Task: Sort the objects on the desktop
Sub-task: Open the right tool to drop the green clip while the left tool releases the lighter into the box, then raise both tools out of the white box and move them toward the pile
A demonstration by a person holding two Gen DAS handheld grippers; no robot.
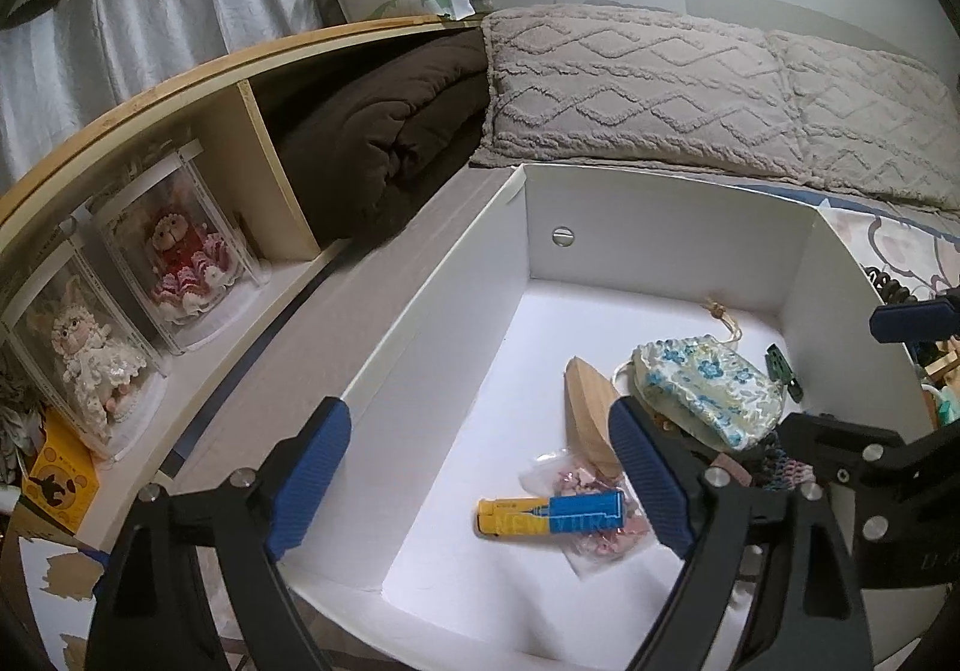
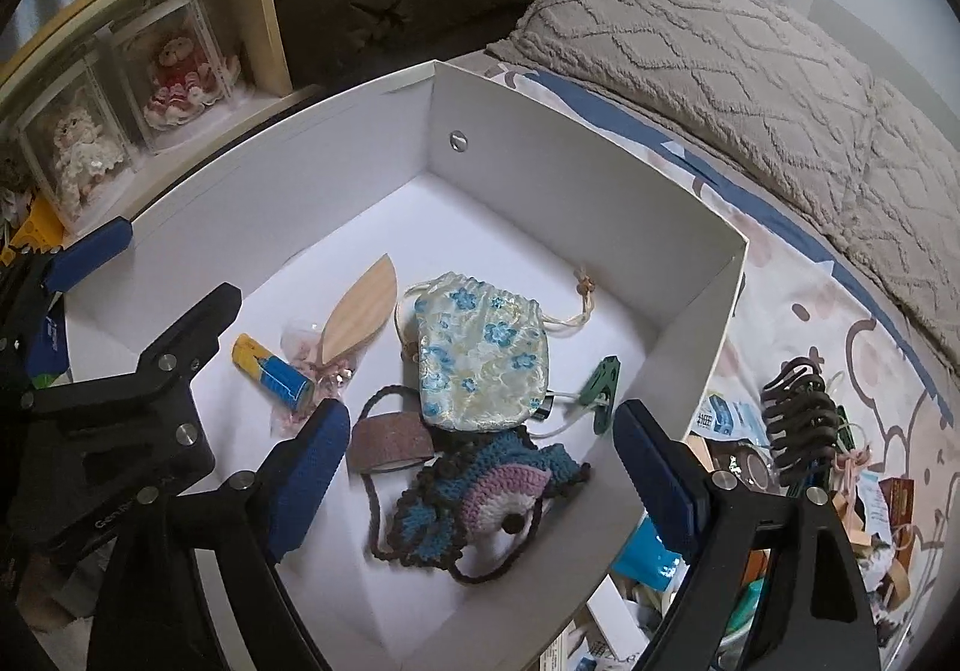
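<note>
Our left tool (image 1: 480, 473) hangs with its jaws spread and nothing between them, straddling the left wall of the white box (image 1: 432, 311). Just ahead of its right finger lie the yellow-and-blue tube (image 1: 552, 515), the wooden leaf (image 1: 591, 419) and the flowered pouch (image 1: 708, 392), all on the box floor. Our right tool (image 2: 480, 467) also stands wide apart and empty, over the box's near right corner; directly under it rest the crocheted bag (image 2: 480, 497) and the brown tape roll (image 2: 390, 440). Several things are sorted, we judge. To the right of this tool, outside the box, a dark hair claw (image 2: 804, 407) and a loose pile of small items (image 2: 780, 581) on the bed await sorting.
</note>
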